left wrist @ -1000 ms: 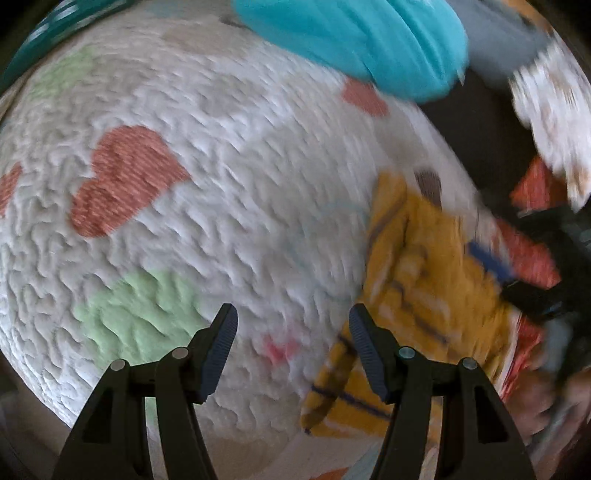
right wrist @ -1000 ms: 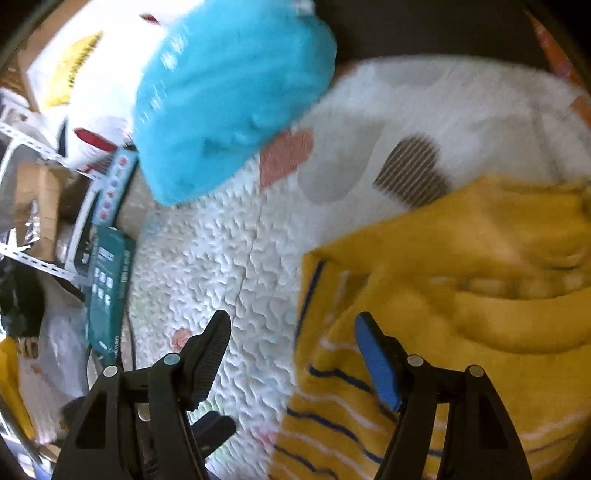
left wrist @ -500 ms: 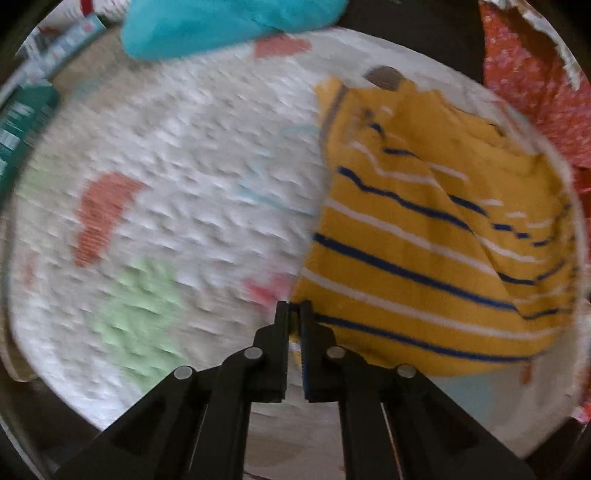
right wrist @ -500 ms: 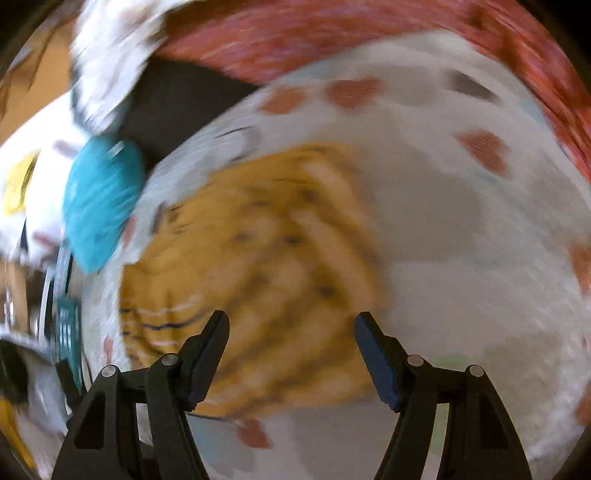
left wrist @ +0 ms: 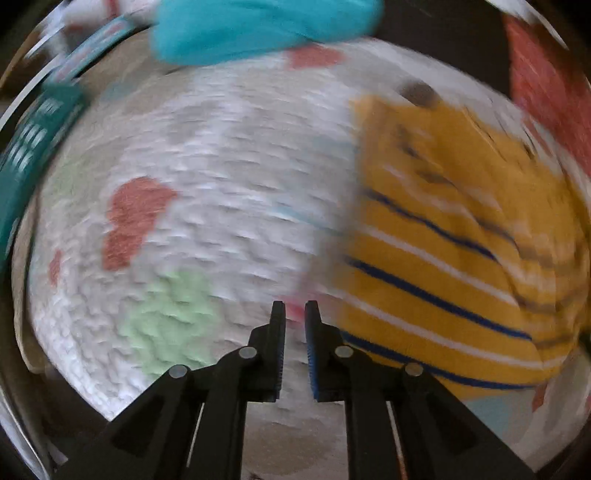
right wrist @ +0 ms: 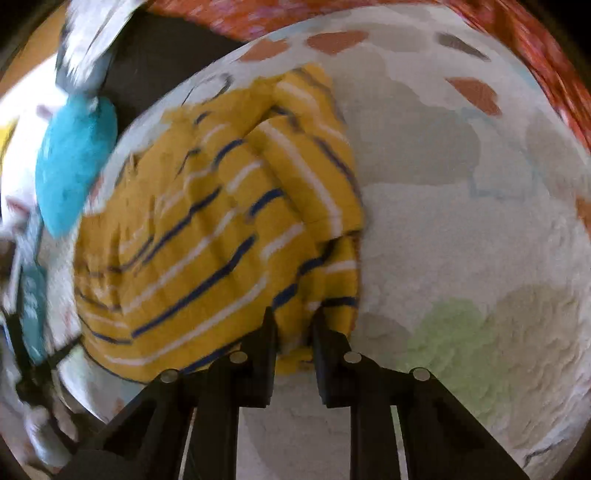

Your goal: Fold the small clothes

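A small yellow garment with blue and white stripes lies on a white quilted mat with coloured hearts. In the left wrist view it is at the right; my left gripper is nearly shut and empty, just left of the garment's near corner. In the right wrist view the garment lies partly folded at the left. My right gripper is shut on the garment's near right edge, with cloth bunched between the fingers.
A teal cloth lies at the mat's far edge, also seen in the right wrist view. A red patterned fabric borders the mat. A teal box stands off the mat's left side.
My right gripper has closed from wide open onto the garment's edge. My left gripper, shut half a second ago, has parted slightly and sits left of the garment. Both views have shifted.
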`<action>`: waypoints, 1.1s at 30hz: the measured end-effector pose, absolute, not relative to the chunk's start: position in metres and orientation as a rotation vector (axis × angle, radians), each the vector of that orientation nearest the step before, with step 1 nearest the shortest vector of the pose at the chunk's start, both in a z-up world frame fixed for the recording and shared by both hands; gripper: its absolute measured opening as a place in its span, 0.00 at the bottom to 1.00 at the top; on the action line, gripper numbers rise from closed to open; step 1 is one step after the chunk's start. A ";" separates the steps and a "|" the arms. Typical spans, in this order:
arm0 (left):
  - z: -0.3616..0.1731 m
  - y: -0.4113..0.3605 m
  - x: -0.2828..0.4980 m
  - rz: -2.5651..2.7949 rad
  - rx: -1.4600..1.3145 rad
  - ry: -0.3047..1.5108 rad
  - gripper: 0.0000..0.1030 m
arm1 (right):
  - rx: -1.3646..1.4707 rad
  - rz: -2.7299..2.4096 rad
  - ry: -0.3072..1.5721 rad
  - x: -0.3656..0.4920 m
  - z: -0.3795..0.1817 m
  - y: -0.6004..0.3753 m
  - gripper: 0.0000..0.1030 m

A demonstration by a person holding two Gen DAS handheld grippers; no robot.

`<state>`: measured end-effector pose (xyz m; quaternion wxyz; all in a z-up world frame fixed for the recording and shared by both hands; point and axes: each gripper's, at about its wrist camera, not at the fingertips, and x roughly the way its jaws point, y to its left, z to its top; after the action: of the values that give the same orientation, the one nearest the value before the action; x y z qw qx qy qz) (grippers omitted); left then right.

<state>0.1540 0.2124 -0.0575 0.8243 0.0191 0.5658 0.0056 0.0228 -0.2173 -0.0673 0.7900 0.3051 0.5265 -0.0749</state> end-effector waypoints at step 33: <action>-0.075 0.201 0.227 -0.074 -0.399 1.289 0.58 | 0.742 -0.174 1.020 0.116 -0.042 -0.246 0.38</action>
<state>0.2270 0.2005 -0.0748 0.7802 -0.1849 0.5966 -0.0344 0.1160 -0.2456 -0.0420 0.8040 0.3466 0.4764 -0.0814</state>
